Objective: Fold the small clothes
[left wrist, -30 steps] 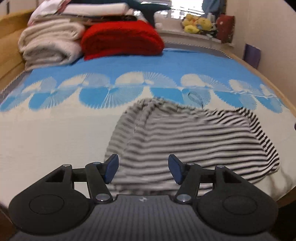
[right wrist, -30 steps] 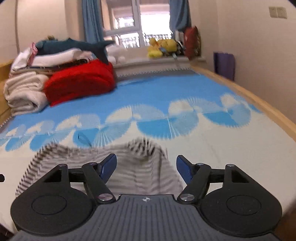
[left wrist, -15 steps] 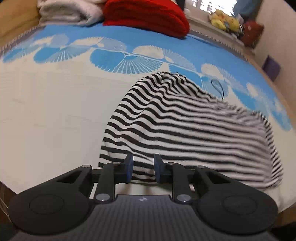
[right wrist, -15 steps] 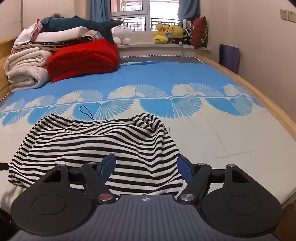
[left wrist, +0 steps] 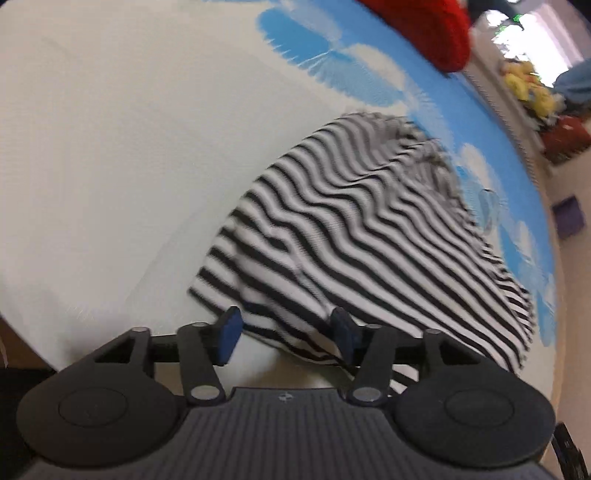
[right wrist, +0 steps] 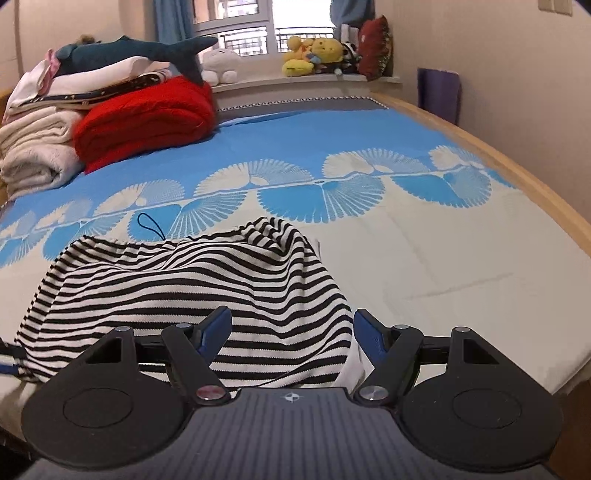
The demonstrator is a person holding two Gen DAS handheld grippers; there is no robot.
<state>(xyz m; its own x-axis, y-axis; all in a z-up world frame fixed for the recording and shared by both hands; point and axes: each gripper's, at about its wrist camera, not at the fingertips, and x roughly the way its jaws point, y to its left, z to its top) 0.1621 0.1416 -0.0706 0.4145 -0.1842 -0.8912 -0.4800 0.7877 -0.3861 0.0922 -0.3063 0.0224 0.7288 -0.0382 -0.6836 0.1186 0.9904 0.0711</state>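
The left gripper [left wrist: 284, 334] is showing a ribbed dark-grey body with a small compass-like mark; two round black discs are flanking it; black linkage arms with silver screws are carrying dark-blue pads [left wrist: 228, 334]; the right gripper [right wrist: 291, 332] is looking the same, its left screw reddish.

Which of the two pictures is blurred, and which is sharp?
Left wrist view: motion blur smears the striped garment and the bedspread. Right wrist view: sharp, stripes crisp; the window is overexposed; fisheye bends the bed edge.
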